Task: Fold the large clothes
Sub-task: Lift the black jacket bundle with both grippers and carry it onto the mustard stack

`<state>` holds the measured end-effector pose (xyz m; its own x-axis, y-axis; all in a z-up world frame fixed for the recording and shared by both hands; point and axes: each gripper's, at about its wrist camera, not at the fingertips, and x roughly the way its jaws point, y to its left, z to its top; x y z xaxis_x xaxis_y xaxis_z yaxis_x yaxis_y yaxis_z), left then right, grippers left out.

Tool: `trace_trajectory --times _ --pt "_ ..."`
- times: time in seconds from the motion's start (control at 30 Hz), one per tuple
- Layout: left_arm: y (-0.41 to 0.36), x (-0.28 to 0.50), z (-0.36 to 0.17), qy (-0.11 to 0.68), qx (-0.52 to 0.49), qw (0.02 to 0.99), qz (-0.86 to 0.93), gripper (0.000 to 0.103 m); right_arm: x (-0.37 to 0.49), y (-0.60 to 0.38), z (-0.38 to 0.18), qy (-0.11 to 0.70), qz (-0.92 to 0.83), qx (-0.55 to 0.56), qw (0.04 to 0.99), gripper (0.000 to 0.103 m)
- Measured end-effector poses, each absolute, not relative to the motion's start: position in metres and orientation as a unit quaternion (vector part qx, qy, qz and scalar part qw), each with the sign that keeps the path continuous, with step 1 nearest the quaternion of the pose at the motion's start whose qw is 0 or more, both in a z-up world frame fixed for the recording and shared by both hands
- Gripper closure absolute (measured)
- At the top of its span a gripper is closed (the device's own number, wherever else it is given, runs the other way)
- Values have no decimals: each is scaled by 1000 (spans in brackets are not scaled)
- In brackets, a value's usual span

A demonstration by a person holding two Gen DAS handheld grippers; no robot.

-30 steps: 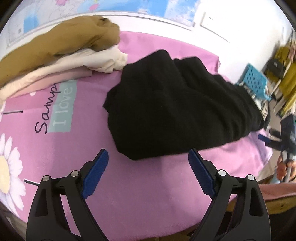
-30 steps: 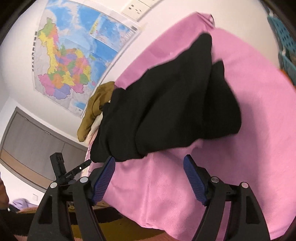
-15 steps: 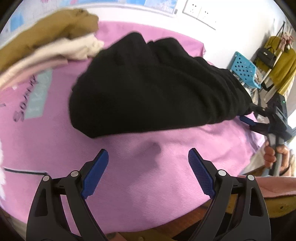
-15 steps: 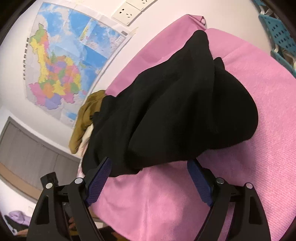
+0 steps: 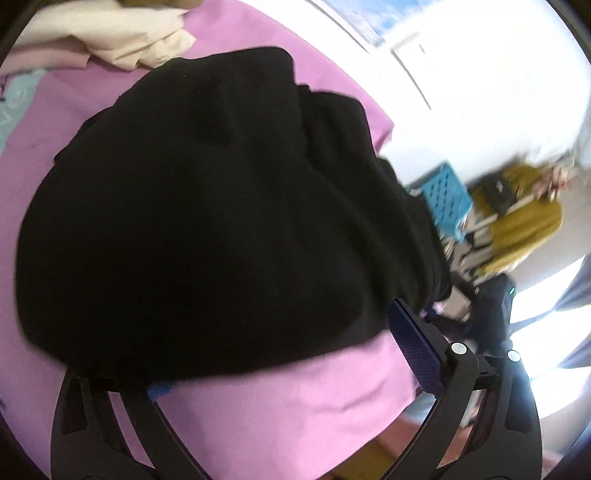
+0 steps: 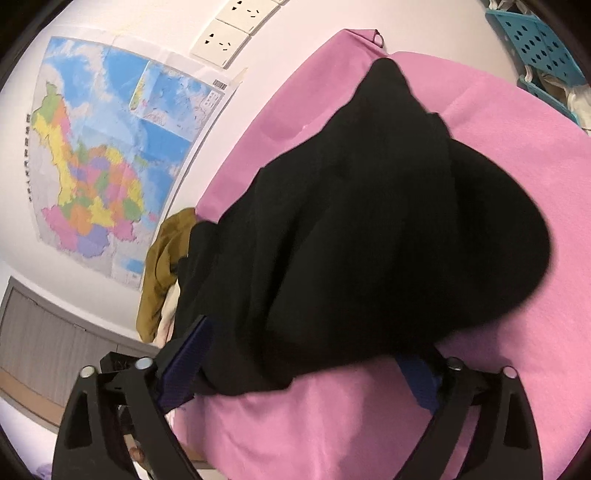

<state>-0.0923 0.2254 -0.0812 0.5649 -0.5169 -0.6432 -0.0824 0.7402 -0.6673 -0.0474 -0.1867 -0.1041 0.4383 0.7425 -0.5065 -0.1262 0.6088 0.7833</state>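
A folded black garment [image 5: 221, 206] lies in a thick bundle on the pink cloth [image 5: 295, 406] over the table. My left gripper [image 5: 284, 365] is open, its jaws wide apart at the bundle's near edge; the black fabric overlaps the left fingertip. In the right wrist view the same black garment [image 6: 388, 240] fills the middle. My right gripper [image 6: 306, 369] is open too, its jaws astride the garment's near edge, with fabric covering part of both blue pads [image 6: 184, 369].
A stack of folded cream clothes [image 5: 122, 33] lies at the far left, with a brown garment [image 6: 162, 266] on it. A blue plastic basket [image 5: 447, 199] stands beyond the table's right end. A map [image 6: 107, 166] and wall sockets [image 6: 221, 44] are behind.
Both grippers have moved forward to the black garment. Its near edge now sits between and over their open jaws, where before it lay well ahead of them.
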Motion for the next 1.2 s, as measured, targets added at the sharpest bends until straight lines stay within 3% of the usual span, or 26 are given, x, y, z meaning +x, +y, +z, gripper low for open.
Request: trace_trajectory --times 0.13,0.47,0.5,0.53,0.6,0.63,0.7,0.77,0.83,0.87,0.9,0.93,0.97,1.0,1.03,1.1,1.2 --pt "236 -82 -85 431 -383 807 -126 6 -31 -178 -104 437 254 353 788 8" --pt "234 -55 -76 428 -364 823 -88 6 -5 -139 -103 408 213 281 842 5" --pt "234 -53 -76 428 -363 823 -86 6 -2 -139 -103 409 217 279 841 11" --pt "233 -51 -75 429 -358 825 -84 8 0 -141 -104 413 221 279 838 31" --pt "235 -48 -73 437 -342 829 -70 24 6 -150 -112 425 239 303 819 53" --pt "235 -47 -72 438 -338 830 -68 26 8 -153 -115 428 251 316 808 57" --pt "237 -45 -73 439 -336 830 -72 27 9 -156 -116 429 269 318 802 55" --pt "237 -46 -73 439 -336 830 -74 27 11 -156 -115 428 279 321 798 47" --pt "239 -43 -75 437 -347 825 -86 18 13 -152 -112 429 280 318 798 40" --pt "239 -41 -76 433 -359 821 -95 10 14 -149 -111 431 279 313 799 40" --pt "240 -39 -76 430 -368 818 -100 9 14 -148 -111 431 279 310 800 40" --pt "240 -38 -76 431 -369 817 -99 9 14 -147 -111 431 280 307 801 49" --pt "239 -37 -76 434 -364 818 -98 12 14 -148 -111 429 282 309 800 56" --pt "238 -36 -76 438 -359 820 -91 26 14 -149 -112 429 289 311 798 67" --pt "238 -35 -76 443 -351 821 -83 32 14 -148 -111 427 298 314 794 71" --pt "245 -37 -75 453 -357 814 -70 49 13 -147 -102 421 315 314 791 72" --pt "253 -36 -67 454 -370 807 -73 60 9 -139 -75 403 342 295 796 74"
